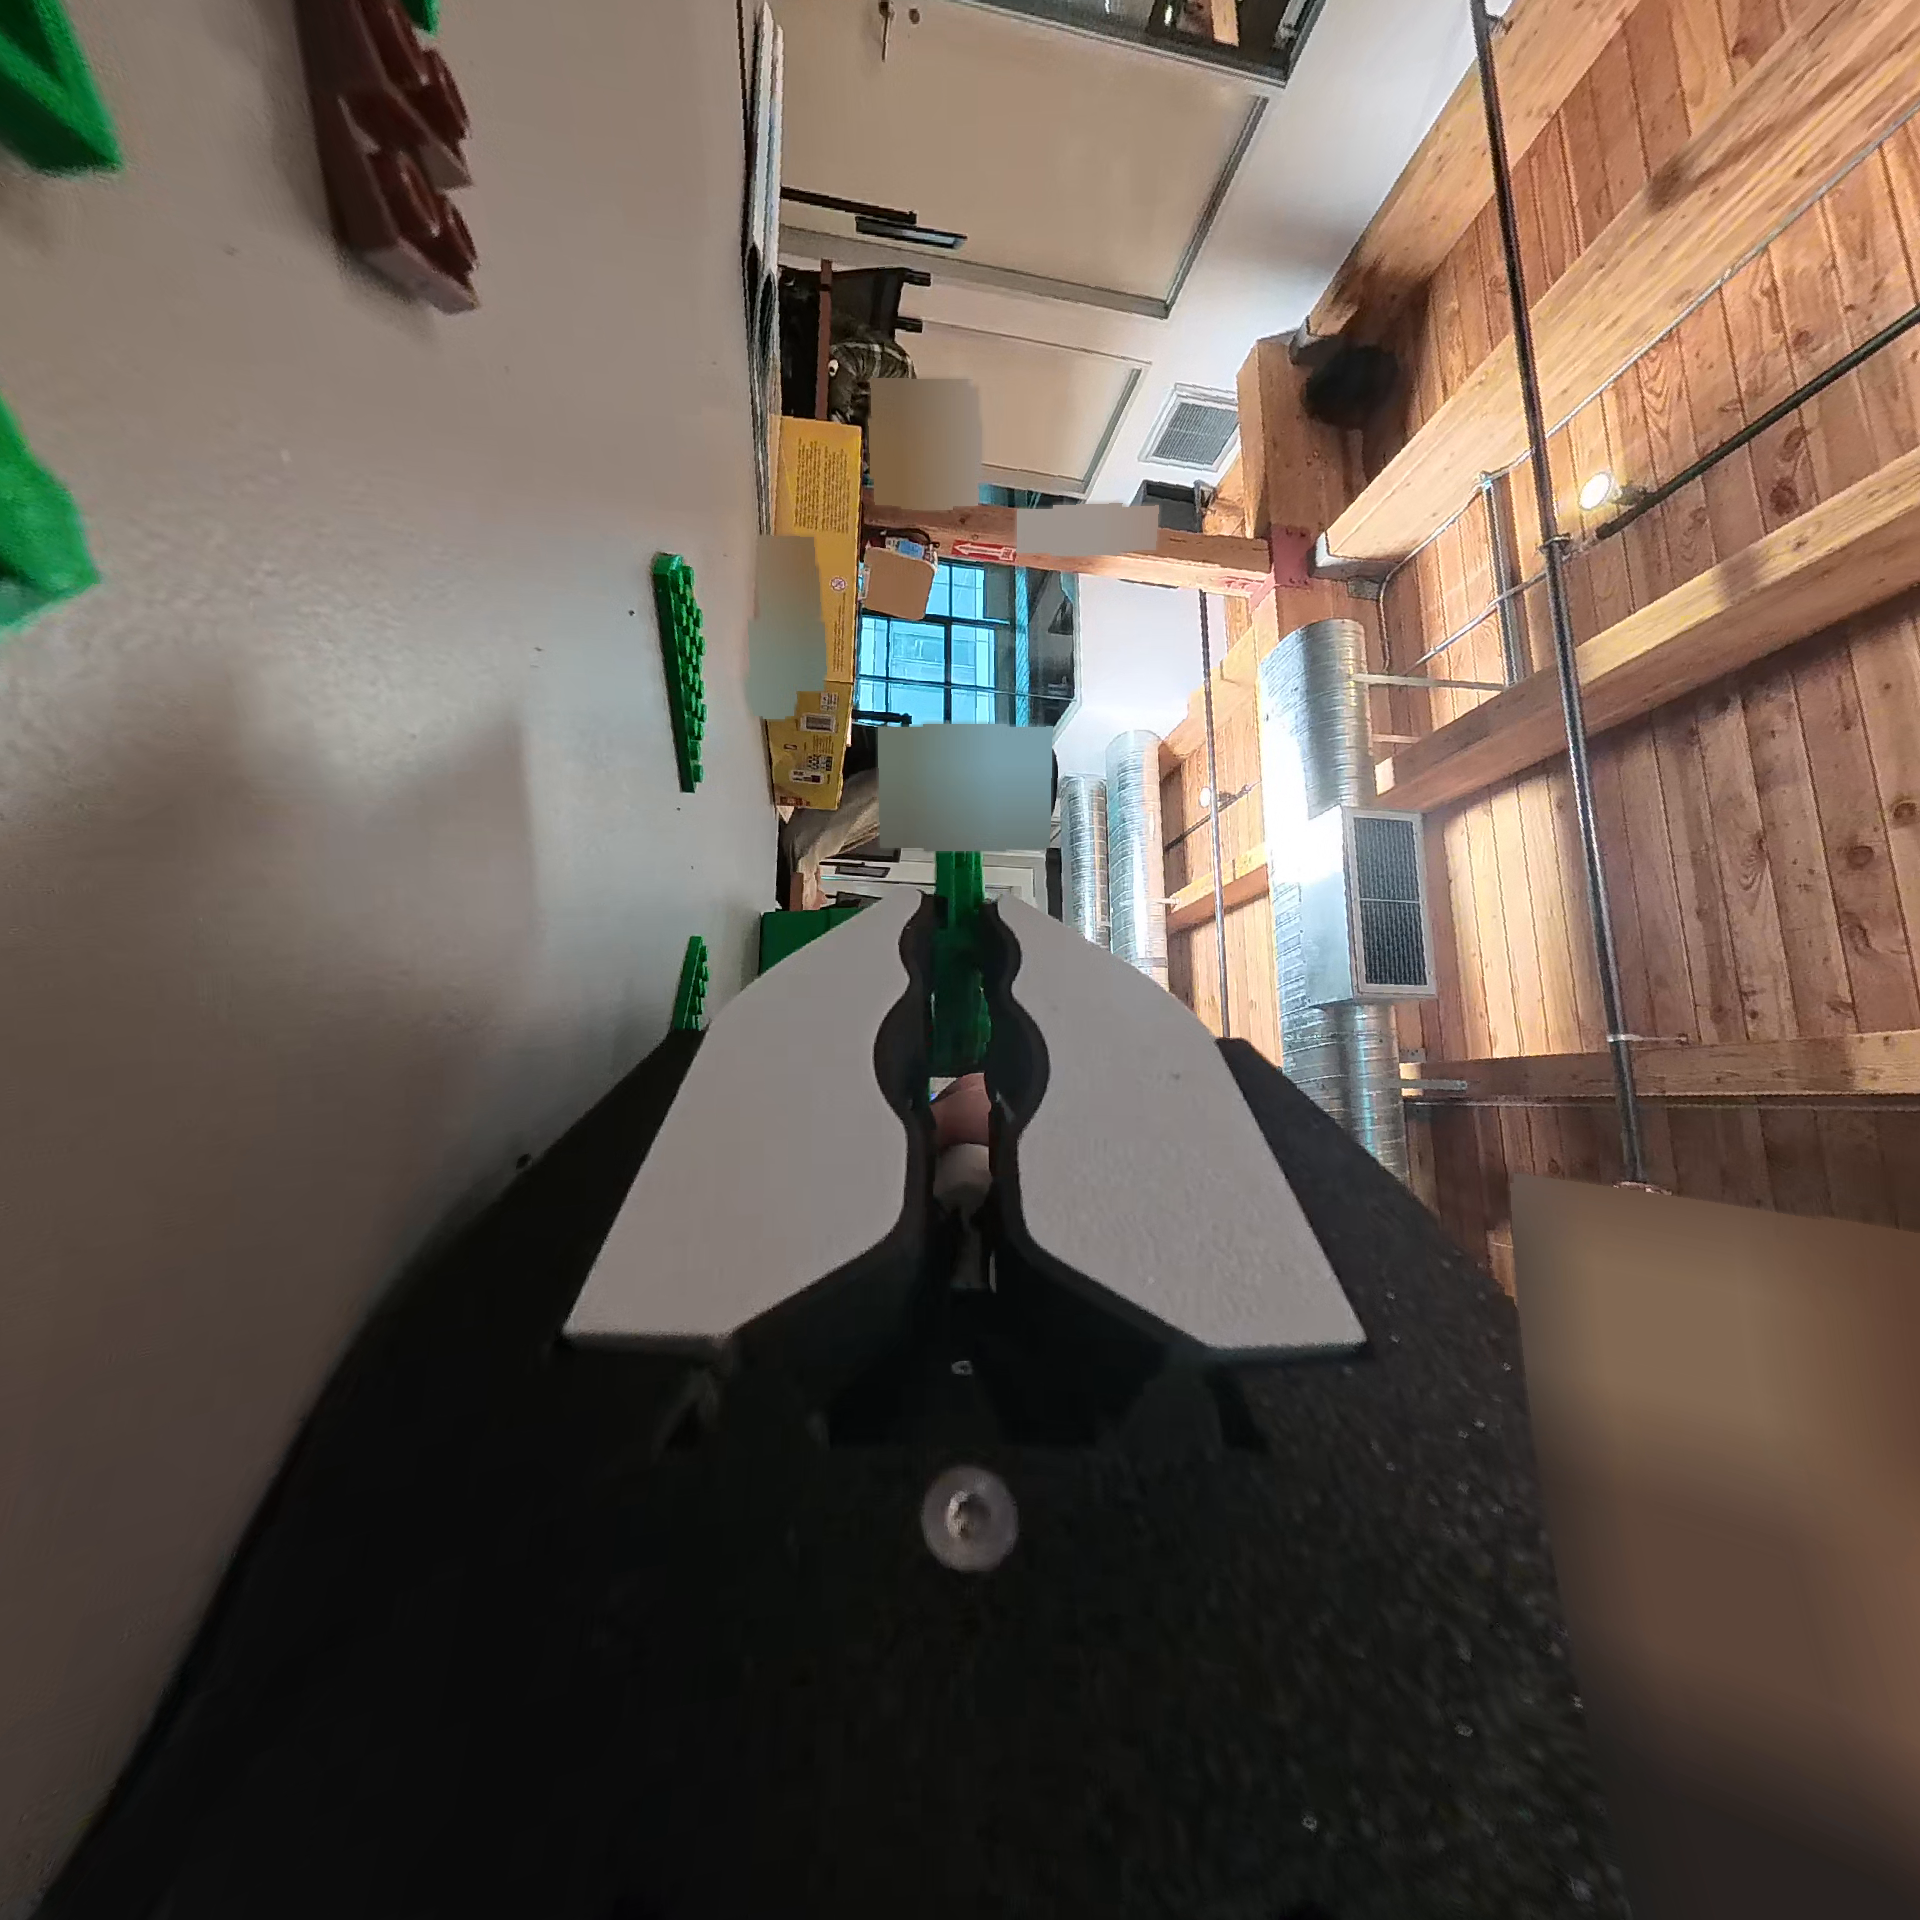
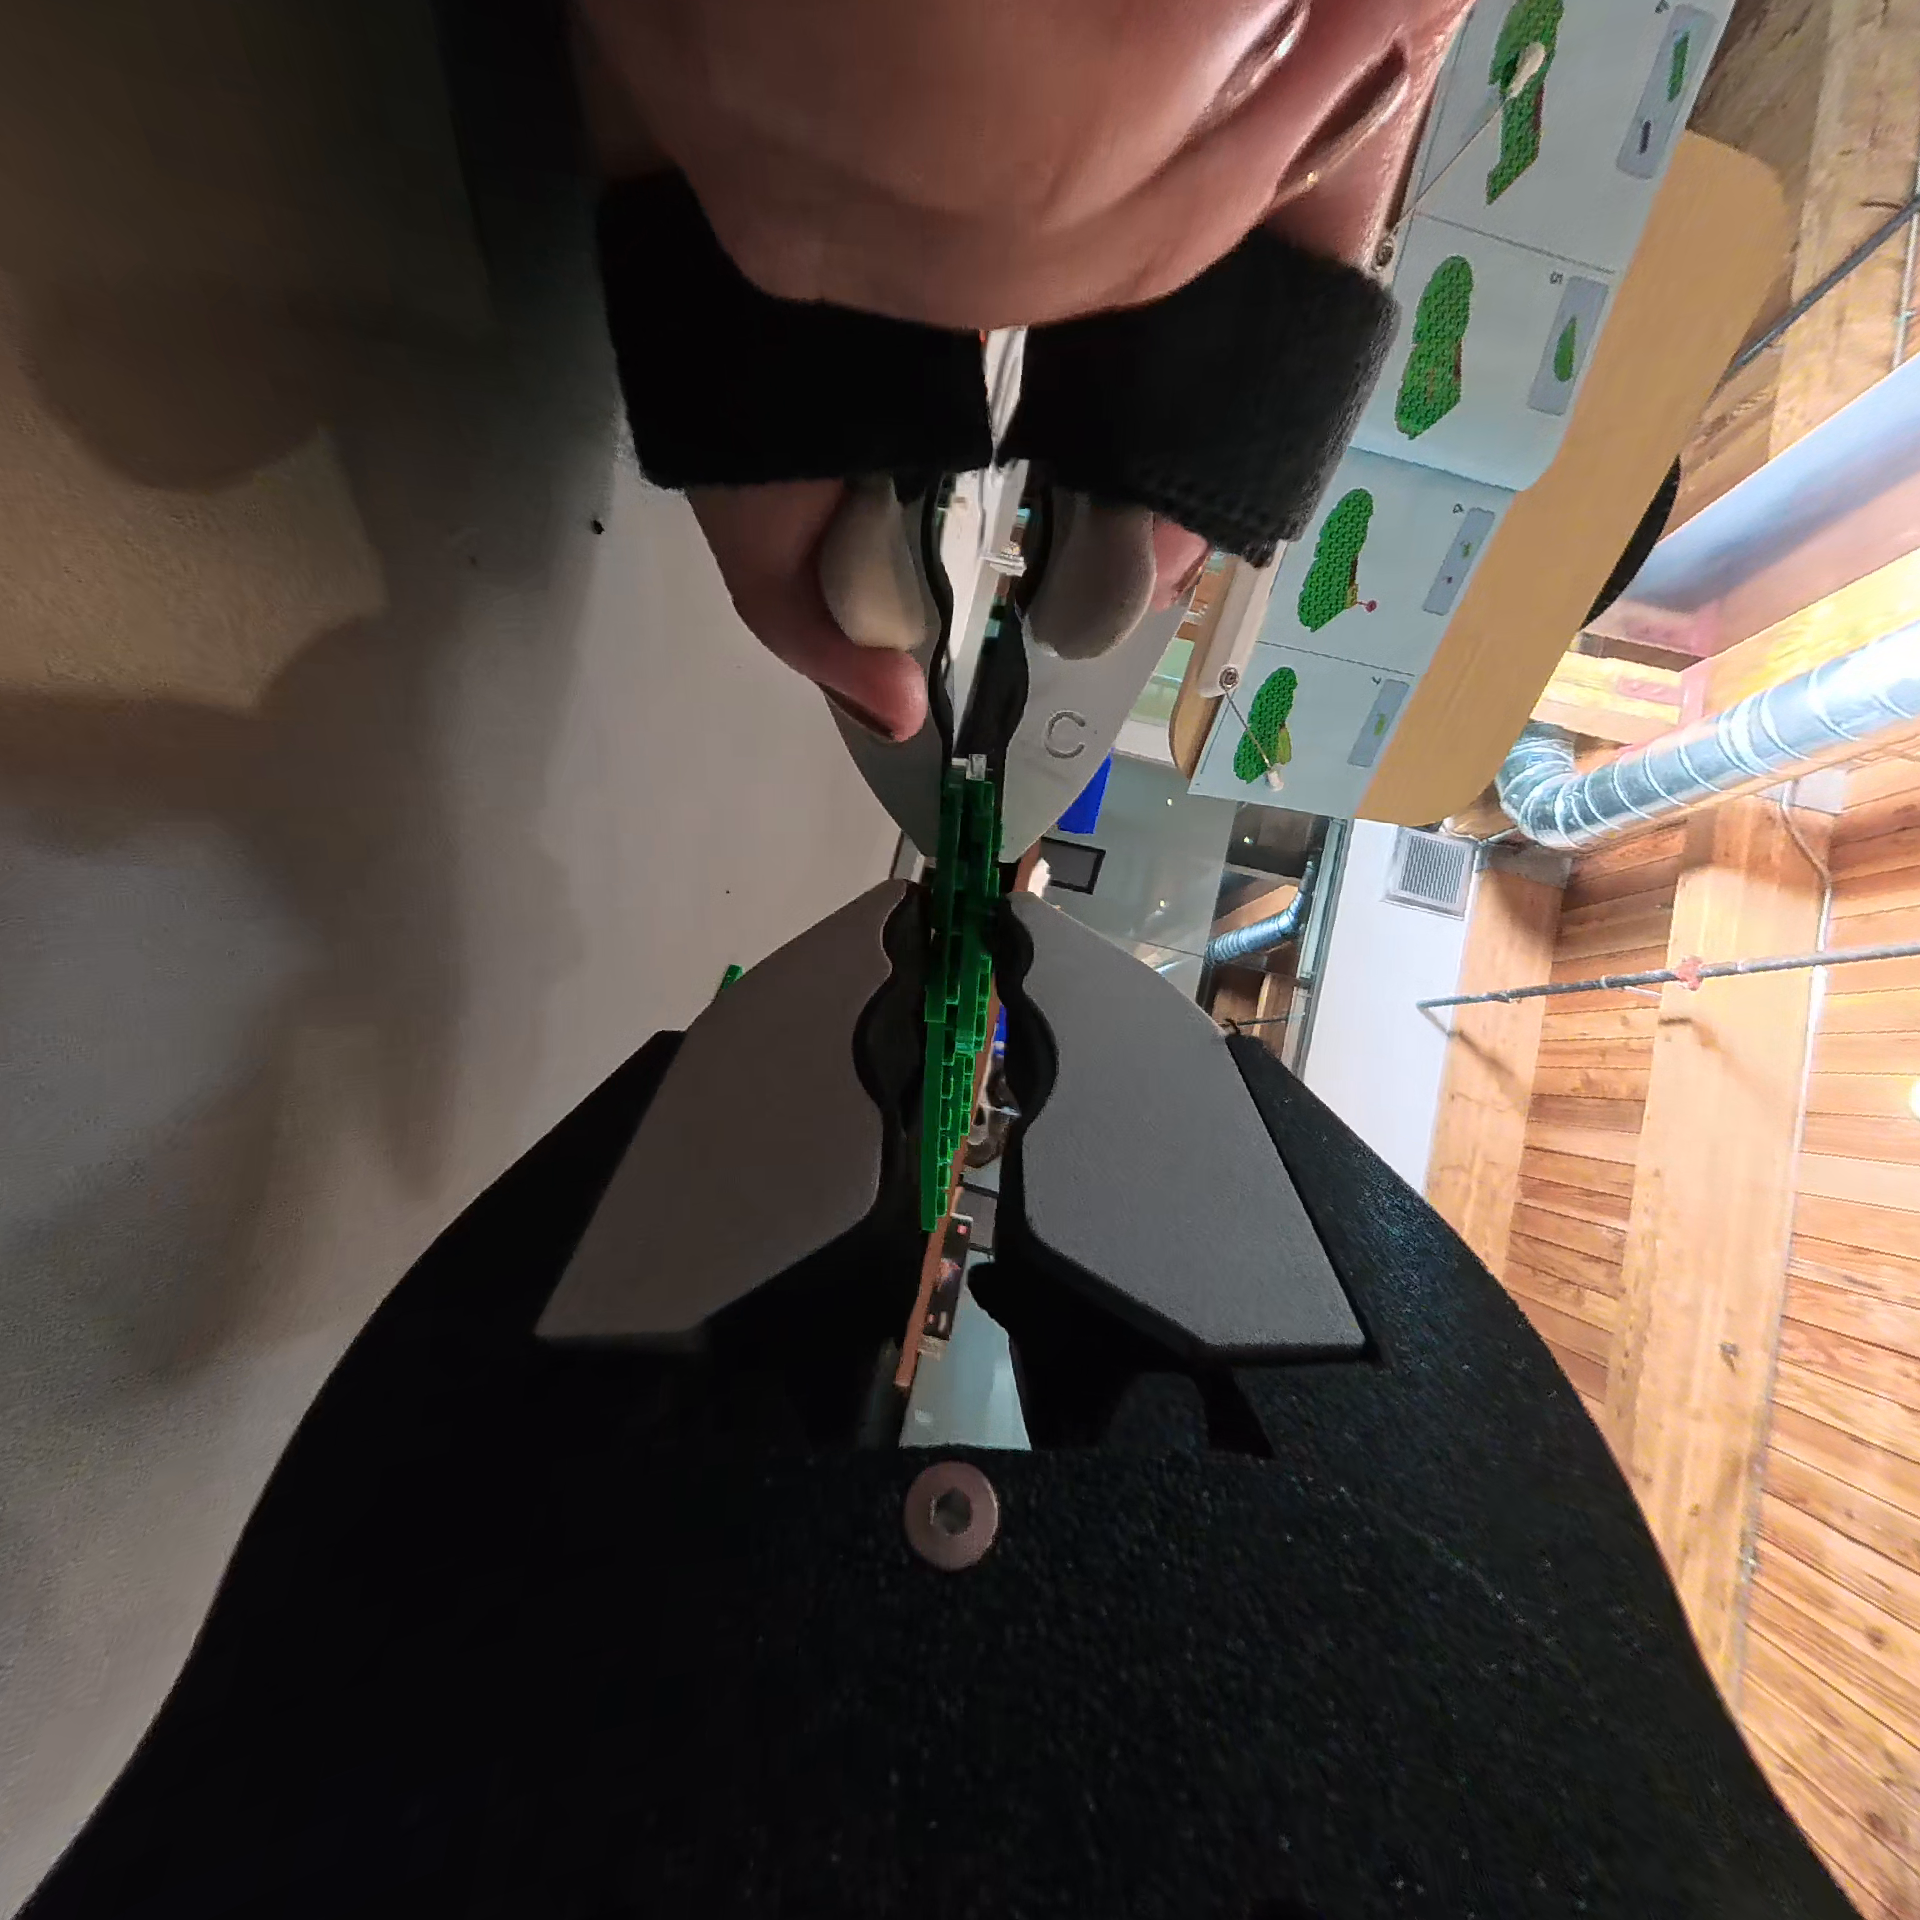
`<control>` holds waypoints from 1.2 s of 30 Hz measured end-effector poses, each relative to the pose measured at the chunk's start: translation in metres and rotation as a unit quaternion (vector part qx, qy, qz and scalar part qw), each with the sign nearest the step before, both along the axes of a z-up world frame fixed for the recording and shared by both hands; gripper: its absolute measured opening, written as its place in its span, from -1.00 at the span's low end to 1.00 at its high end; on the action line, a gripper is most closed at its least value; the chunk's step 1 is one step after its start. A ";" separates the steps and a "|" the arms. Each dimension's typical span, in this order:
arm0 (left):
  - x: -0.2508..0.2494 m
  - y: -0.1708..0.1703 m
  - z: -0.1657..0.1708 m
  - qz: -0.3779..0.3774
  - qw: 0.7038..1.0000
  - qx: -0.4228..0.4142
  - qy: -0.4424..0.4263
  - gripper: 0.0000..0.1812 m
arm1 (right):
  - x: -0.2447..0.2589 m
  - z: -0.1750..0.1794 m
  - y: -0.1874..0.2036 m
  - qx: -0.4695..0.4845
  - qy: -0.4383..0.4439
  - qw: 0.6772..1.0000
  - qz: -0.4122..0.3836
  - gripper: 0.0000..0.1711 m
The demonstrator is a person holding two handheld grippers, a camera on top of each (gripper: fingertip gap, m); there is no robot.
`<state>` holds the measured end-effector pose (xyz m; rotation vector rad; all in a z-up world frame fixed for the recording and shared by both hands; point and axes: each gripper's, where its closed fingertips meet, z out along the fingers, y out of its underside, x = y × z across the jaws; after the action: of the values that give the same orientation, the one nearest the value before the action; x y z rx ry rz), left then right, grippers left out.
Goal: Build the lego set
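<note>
Room: timber-planked walls, silver ducts, white bench (image 1: 364, 727).
Green plate stack (image 2: 961, 997): held edge-on off the bench, between both tools.
Right hand-held gripper (image 2: 954, 904): clamped on one end.
Left hand-held gripper (image 1: 958, 914): clamped on the other.
Progress: apparently early; loose green plate (image 1: 681, 665), brown piece (image 1: 400, 145) unattached.
Guide: instruction booklet (image 2: 1455, 416) open beyond.

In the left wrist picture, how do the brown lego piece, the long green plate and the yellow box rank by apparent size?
1. Brown lego piece, though it lies nearer.
2. Yellow box.
3. Long green plate, seen edge-on.
</note>
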<state>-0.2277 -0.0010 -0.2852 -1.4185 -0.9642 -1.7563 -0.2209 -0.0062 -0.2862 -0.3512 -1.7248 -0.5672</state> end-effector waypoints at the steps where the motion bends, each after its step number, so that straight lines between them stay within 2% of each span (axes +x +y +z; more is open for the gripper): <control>1: 0.000 0.000 0.000 -0.001 1.000 0.000 -0.001 -0.93 | 0.000 0.000 0.000 0.002 0.002 1.000 0.000 -0.88; 36: 0.002 -0.006 0.010 -0.022 1.000 0.021 -0.001 -0.92 | 0.000 0.009 -0.006 0.066 0.016 0.997 0.036 -0.87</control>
<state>-0.2256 -0.0073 -0.2755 -1.4214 -0.8981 -1.7991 -0.2209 -0.0118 -0.2767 -0.2024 -1.6534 -0.6162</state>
